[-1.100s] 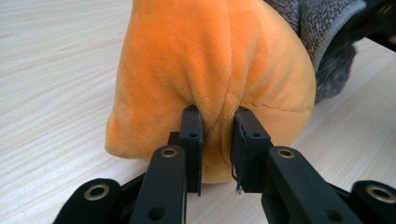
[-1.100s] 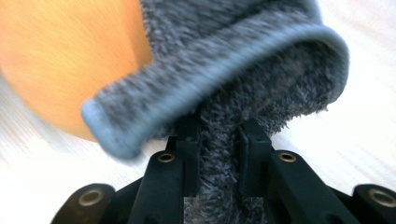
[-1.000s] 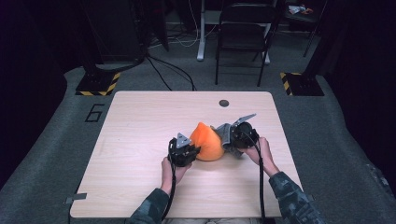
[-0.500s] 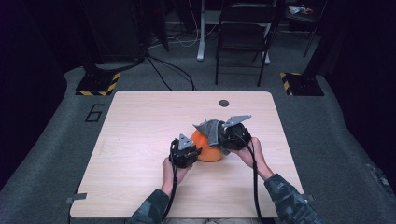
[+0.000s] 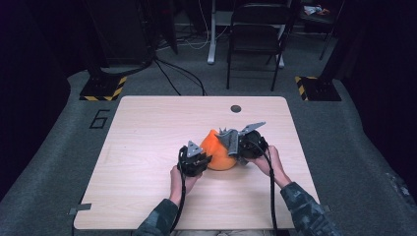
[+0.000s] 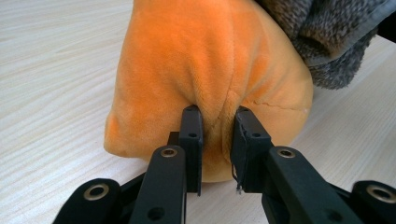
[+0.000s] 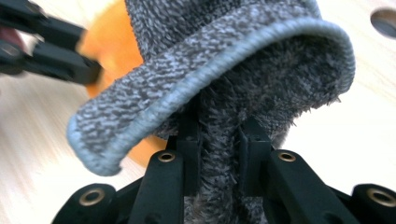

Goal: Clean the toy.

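Orange plush (image 6: 205, 70) pinched by left gripper (image 6: 217, 126); right gripper (image 7: 219, 135) view: pinches grey cloth (image 7: 224, 60).

Your high view is dim around the edges: the floor falls to near black, while overhead light keeps the pale wooden table (image 5: 147, 147) evenly lit and slightly soft. Your left gripper view is bright and sharp. Your right gripper view smears the fuzzy grey cloth (image 7: 224, 70), background overexposed.
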Demonstrator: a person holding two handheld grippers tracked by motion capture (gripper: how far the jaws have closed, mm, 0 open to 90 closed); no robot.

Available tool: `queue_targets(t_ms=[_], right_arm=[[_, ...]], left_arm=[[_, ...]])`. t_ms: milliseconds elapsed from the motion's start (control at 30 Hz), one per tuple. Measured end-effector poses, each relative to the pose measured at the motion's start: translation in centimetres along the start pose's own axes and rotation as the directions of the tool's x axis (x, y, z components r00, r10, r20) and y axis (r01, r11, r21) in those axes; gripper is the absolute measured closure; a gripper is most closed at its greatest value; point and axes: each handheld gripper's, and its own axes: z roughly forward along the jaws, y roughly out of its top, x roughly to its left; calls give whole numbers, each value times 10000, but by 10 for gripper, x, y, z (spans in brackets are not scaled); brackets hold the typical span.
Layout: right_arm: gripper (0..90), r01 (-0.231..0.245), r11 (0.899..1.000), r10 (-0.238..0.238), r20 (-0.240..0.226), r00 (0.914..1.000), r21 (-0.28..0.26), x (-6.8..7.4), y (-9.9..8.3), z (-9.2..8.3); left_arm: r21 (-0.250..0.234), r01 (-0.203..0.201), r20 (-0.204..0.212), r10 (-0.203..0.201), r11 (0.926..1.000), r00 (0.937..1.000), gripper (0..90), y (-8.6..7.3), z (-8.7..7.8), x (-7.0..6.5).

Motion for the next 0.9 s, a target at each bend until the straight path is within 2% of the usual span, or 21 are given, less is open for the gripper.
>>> queue_targets(t_ms=[67,167,367,400,467,500,600,633,700,800,900], right_arm=[[744,-82,9997,82,-9,10000,215,-6,-5,3],[743,-287,9973,271,248,9993,677,-14,-12,11],[743,-795,9873,752,364,9965,1373,-24,-23,31],[743,-812,9876,785,258,9966,1341,-26,-24,33],[743,-789,9869,747,349,9966,1408,-27,-22,31],[744,-886,9879,842,391,9957,1274,-27,-21,28],[745,-567,9931,507,599,9969,1028,-25,-14,15],[745,-587,9953,543,576,9969,776,-24,-11,9],[746,-530,9985,525,459,9976,99,-20,-3,-8],[747,-226,9989,229,70,9997,-408,-8,6,-23],[746,219,9996,-222,-151,9996,-199,5,9,-18]], left_arm=[[4,-39,-24,39,10000,10000,755,0,0,0],[36,-12,10,12,10000,10000,755,0,-1,0],[5,39,4,-39,10000,10000,755,0,0,1],[-2,48,-3,-48,10000,10000,755,0,0,1],[28,54,-9,-54,10000,10000,754,0,-1,2],[35,41,-40,-41,10000,10000,754,0,-1,2],[-8,124,-49,-124,9999,9999,753,-1,-1,2],[-12,136,-50,-136,9999,9999,752,-1,-1,3],[-8,111,-54,-111,9999,9999,751,-1,-1,2],[7,89,-73,-89,10000,9999,749,-1,-1,2],[-3,87,-88,-87,10000,9999,744,-1,-1,2]])
